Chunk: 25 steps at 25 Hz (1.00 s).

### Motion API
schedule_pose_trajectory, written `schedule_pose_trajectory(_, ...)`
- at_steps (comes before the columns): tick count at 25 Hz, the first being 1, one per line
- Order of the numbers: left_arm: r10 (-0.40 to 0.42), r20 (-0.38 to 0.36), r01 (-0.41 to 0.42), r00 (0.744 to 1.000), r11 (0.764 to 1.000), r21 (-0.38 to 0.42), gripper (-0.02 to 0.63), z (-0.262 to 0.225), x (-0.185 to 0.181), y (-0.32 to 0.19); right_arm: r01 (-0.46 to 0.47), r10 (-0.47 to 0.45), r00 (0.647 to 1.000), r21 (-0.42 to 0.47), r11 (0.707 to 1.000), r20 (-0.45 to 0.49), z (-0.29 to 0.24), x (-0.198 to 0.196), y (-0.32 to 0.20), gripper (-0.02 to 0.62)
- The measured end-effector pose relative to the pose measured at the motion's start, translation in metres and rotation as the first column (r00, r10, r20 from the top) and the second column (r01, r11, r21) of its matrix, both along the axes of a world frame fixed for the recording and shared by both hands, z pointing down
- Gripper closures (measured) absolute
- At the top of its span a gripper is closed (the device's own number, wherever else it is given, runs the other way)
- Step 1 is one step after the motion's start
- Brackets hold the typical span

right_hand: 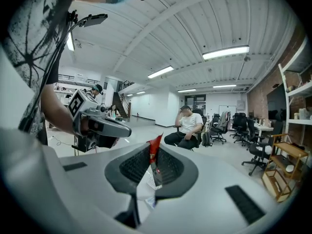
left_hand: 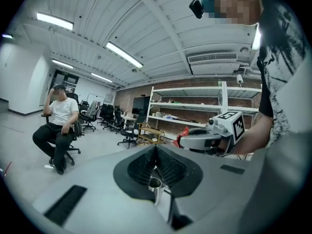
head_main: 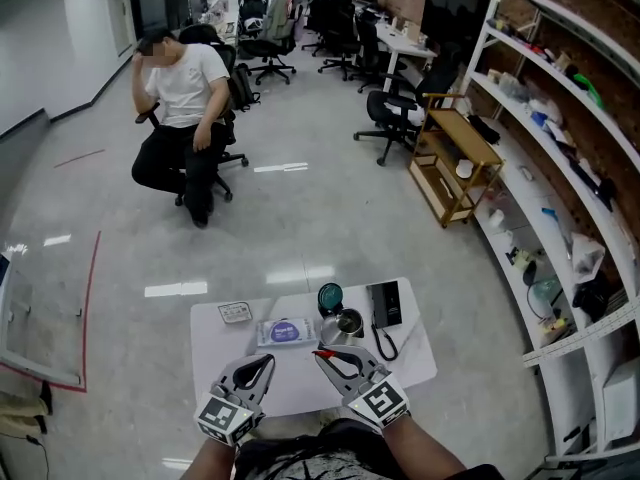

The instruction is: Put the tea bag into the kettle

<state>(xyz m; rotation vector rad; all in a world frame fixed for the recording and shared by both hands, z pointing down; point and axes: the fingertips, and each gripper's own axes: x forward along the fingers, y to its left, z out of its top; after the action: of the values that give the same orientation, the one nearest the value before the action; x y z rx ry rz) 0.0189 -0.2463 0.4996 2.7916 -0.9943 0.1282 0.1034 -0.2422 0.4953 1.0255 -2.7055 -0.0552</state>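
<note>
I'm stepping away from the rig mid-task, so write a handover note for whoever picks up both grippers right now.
Left gripper: shut, nothing in it, held over the near edge of the white table.
Right gripper: shut on the red tea bag, on the near side of the kettle.
Kettle: on the table, mouth open, teal lid just behind it.
Done: tea bag is in the grip.
Left: bring it over the kettle mouth and release it inside.
</note>
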Motion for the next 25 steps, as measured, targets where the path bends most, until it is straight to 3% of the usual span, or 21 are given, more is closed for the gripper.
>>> schedule_pose_trajectory(6, 0.015, 0.013, -0.015, 1.0, 1.0, -0.004, 0.599, -0.003, 0.072, -0.019, 0.027, -0.027, 0.999, -0.02, 0.999, 0.026, 0.005, 0.068, -0.011, 0.554)
schedule_pose_trajectory(11, 0.055, 0.042, -0.054, 0.998, 0.998, -0.015, 0.598, 0.002, 0.116, -0.027, -0.012, 0.017, 0.997, -0.067, 0.998, 0.078, 0.021, 0.111, -0.017, 0.554)
schedule_pose_trajectory(17, 0.114, 0.047, -0.112, 0.992, 0.993, -0.039, 0.599, 0.013, 0.145, -0.033, -0.051, 0.055, 0.997, -0.085, 0.995, 0.05, 0.033, 0.139, -0.026, 0.554)
schedule_pose_trajectory(25, 0.137, 0.059, -0.131, 0.989, 0.986, -0.102, 0.598, 0.031, 0.161, -0.054, -0.079, 0.083, 0.996, -0.198, 0.977, 0.014, 0.082, 0.152, -0.059, 0.554)
